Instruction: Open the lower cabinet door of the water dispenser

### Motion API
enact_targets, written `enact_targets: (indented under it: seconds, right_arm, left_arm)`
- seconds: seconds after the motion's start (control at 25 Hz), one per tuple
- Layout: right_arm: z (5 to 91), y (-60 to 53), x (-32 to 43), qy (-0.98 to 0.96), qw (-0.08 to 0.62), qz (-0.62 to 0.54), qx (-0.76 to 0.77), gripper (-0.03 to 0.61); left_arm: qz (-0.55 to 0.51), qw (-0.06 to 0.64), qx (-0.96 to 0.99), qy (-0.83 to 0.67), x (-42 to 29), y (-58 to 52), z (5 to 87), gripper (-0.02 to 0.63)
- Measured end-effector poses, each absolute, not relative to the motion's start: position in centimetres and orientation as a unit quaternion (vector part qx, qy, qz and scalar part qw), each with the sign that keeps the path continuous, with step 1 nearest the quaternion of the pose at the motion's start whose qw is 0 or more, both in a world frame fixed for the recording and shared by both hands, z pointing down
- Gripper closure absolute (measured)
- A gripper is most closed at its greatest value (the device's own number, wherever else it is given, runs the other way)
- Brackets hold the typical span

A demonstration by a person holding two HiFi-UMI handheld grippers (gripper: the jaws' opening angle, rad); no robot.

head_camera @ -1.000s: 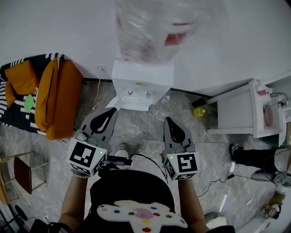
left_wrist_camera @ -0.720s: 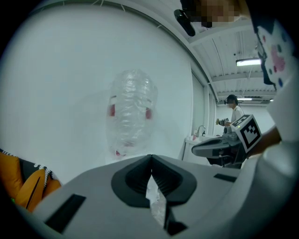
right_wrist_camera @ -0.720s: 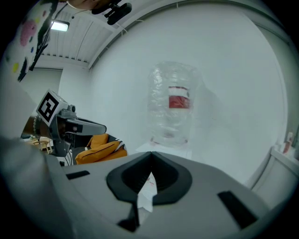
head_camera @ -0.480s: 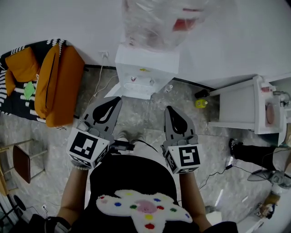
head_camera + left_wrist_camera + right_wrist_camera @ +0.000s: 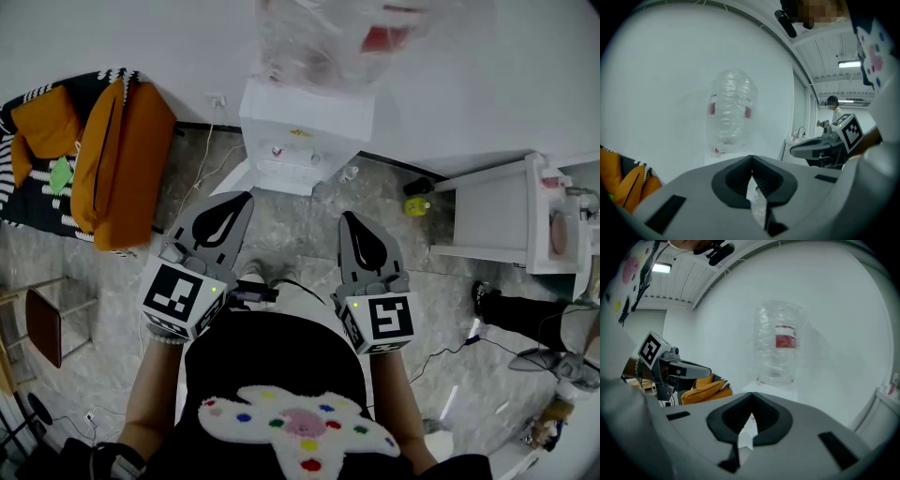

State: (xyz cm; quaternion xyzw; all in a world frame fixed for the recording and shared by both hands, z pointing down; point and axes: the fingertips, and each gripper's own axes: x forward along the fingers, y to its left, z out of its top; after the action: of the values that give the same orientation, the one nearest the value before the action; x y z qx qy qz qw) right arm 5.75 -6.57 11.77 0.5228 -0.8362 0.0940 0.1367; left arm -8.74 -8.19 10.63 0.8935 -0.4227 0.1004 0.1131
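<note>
While the left gripper (image 5: 244, 199) and right gripper (image 5: 350, 219) hover closed and empty, the water dispenser (image 5: 306, 141) stands well ahead.

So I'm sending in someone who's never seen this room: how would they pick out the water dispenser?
Look along the white wall: the water dispenser stands against it, between the orange cushions at the left and the white unit at the right. It alone carries a big clear bottle with a red label on top.
</note>
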Motion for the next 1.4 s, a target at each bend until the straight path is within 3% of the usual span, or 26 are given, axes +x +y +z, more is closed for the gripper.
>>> enact_targets:
  seconds: [1.4]
  right_arm:
    - [12.5,-5.7,5.1,-0.837,0.138,0.099,0.519,0.577]
  left_arm:
    - [0.115,0.12,0.9,-0.402,-7.7,-7.0,12.0,0.6]
